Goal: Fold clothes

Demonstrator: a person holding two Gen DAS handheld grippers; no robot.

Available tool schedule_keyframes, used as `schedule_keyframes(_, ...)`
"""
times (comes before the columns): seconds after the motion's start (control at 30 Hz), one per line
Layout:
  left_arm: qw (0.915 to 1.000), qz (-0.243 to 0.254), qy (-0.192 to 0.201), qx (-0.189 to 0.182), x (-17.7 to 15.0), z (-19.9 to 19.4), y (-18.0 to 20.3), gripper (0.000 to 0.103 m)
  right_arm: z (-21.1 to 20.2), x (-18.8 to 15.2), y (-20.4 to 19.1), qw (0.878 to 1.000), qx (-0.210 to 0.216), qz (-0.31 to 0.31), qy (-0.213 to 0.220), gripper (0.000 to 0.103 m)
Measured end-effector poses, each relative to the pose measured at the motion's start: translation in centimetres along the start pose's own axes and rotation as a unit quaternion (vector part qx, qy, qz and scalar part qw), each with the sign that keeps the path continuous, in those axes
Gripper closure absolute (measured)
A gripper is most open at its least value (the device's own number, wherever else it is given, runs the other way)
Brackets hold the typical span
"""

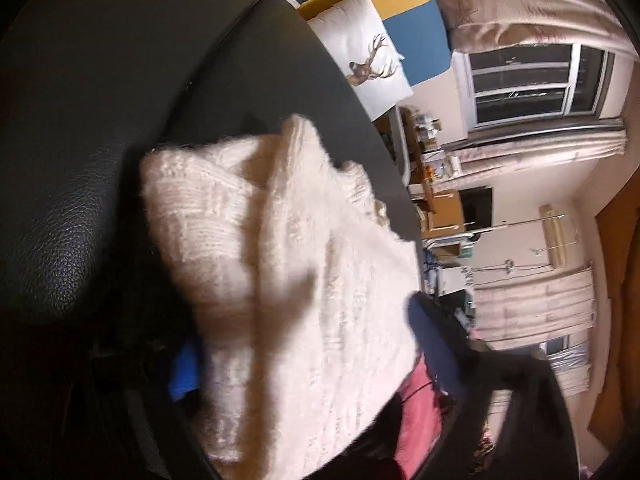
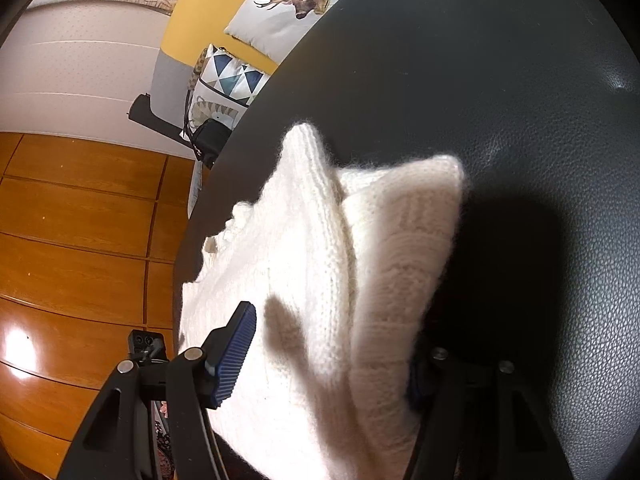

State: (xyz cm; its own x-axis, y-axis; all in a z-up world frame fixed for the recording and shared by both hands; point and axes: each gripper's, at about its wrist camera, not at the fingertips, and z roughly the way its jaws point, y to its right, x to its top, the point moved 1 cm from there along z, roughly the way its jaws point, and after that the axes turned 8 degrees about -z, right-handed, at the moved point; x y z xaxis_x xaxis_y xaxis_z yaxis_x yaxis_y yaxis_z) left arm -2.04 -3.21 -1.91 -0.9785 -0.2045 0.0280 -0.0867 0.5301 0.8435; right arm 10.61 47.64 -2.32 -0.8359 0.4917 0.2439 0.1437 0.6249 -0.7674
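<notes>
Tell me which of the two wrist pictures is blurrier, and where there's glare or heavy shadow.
Left wrist view: motion-smeared, the white knit sweater soft and shadowed. Right wrist view: sharp, knit ribs clear; bright glare on the wood floor, a deep shadow on the black leather seat. Both bend straight lines at the edges.

The right gripper point(image 2: 320, 364) pinches a folded white sweater point(image 2: 320, 264) lying on a black leather seat point(image 2: 500, 80) above the wooden floor point(image 2: 80, 220).

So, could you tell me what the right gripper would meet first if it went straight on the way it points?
The white sweater: it already lies between the right gripper fingers, with the black seat beyond.
</notes>
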Motion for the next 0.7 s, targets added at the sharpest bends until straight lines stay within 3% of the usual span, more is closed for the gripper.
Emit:
schedule_keyframes(0.17, 0.9996, -0.001, 0.009, 0.026, -0.1, -0.2, -0.9, 0.051, 0.0, -0.1, 0.0, 1.0, 0.0, -0.008, 0.001, 0.04)
schedule_keyframes(0.23, 0.999, -0.001, 0.014, 0.042, -0.1, -0.2, -1.3, 0.07, 0.0, -0.2, -0.2, 1.0, -0.011, -0.019, 0.001, 0.044)
schedule_keyframes(0.33, 0.9986, 0.006, 0.022, 0.047, -0.4, -0.4, -1.4, 0.072, 0.0, -0.5, -0.8, 0.998, -0.051, -0.047, -0.001, 0.062)
schedule_keyframes(0.37, 0.9983, 0.01, 0.024, 0.053, -0.5, -0.4, -1.2, 0.072, 0.1, -0.6, -1.1, 0.995, -0.074, -0.063, -0.002, 0.076)
schedule_keyframes(0.4, 0.9977, 0.016, 0.028, 0.06, -0.6, -0.3, -1.1, 0.075, 0.1, -0.7, -1.4, 0.992, -0.098, -0.079, -0.003, 0.078)
schedule_keyframes(0.53, 0.9927, 0.045, 0.048, 0.101, -1.2, -0.2, -0.1, 0.079, 0.1, -1.1, -1.7, 0.991, -0.11, -0.08, 0.012, 0.082)
schedule_keyframes(0.7, 0.98, 0.1, 0.081, 0.152, -2.5, -0.6, 1.6, 0.083, -0.2, -1.9, -3.0, 0.983, -0.15, -0.101, 0.03, 0.086)
